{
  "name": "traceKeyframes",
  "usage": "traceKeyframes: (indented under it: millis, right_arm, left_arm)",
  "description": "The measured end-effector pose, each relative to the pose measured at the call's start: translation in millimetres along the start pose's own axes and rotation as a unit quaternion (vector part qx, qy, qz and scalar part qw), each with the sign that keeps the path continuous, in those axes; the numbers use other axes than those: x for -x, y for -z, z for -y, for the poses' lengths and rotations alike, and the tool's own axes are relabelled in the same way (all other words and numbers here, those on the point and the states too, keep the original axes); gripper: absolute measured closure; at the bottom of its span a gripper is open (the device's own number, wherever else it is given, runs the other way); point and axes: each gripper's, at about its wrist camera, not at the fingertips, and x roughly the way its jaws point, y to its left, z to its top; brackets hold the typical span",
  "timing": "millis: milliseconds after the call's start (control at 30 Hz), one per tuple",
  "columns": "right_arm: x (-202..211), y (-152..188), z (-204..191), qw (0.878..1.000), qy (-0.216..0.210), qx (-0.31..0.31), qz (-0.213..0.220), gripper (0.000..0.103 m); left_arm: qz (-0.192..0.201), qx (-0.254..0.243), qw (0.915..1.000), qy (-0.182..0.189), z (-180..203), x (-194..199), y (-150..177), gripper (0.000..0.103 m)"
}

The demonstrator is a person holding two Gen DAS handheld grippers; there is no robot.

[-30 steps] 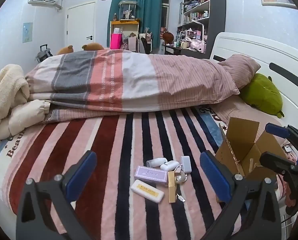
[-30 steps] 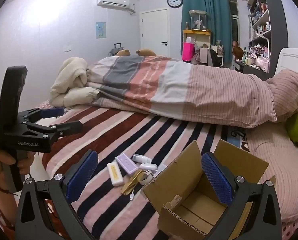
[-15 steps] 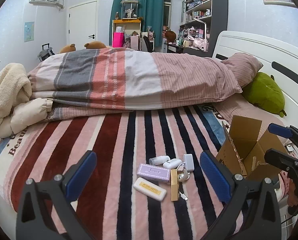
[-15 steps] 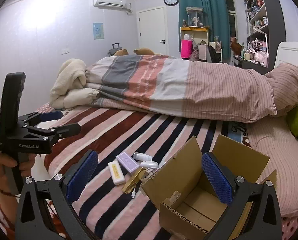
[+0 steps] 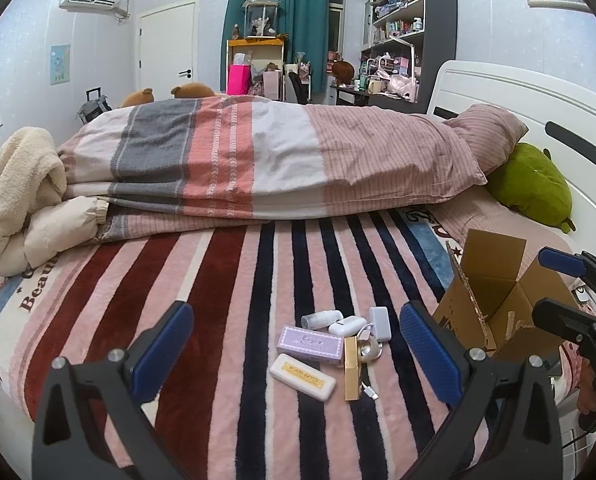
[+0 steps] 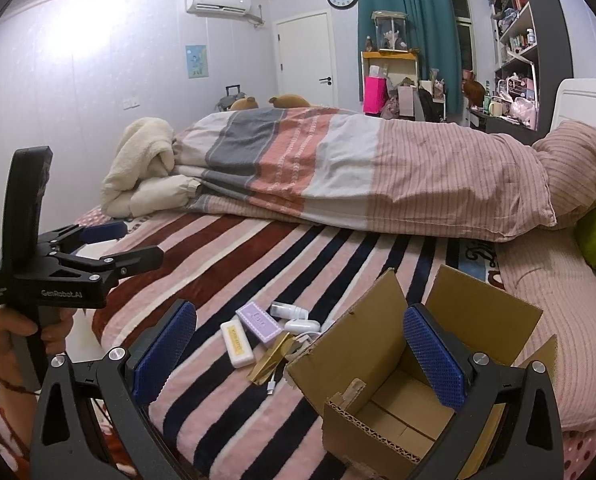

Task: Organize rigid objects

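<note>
A cluster of small rigid items lies on the striped blanket: a purple box (image 5: 309, 342), a white bar-shaped box (image 5: 301, 377), a gold box (image 5: 351, 368), a small white bottle (image 5: 321, 319), a white case (image 5: 347, 325) and a white charger (image 5: 379, 322) with its cable. An open cardboard box (image 5: 493, 312) stands just right of them. My left gripper (image 5: 294, 344) hovers open and empty in front of the cluster. My right gripper (image 6: 299, 332) is open and empty above the cardboard box (image 6: 401, 396), beside the purple box (image 6: 258, 322).
A folded striped duvet (image 5: 258, 160) and cream blanket (image 5: 26, 200) fill the far half of the bed. A green plush (image 5: 529, 188) and the white headboard (image 5: 537, 100) are at the right. Striped blanket (image 5: 138, 280) stretches left of the items. A hand (image 6: 14, 328) holds the left gripper.
Both grippers have drifted only slightly and stay open. The items and the cardboard box have not moved.
</note>
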Motion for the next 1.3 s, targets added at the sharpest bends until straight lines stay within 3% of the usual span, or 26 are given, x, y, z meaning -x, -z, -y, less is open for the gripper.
traceKeyframes:
  millis: [1300]
  right_arm:
    - [0, 1, -3, 1.000, -0.004, -0.004, 0.000, 0.000]
  left_arm:
    - [-0.002, 0.003, 1.0000, -0.004, -10, 0, 5, 0.000]
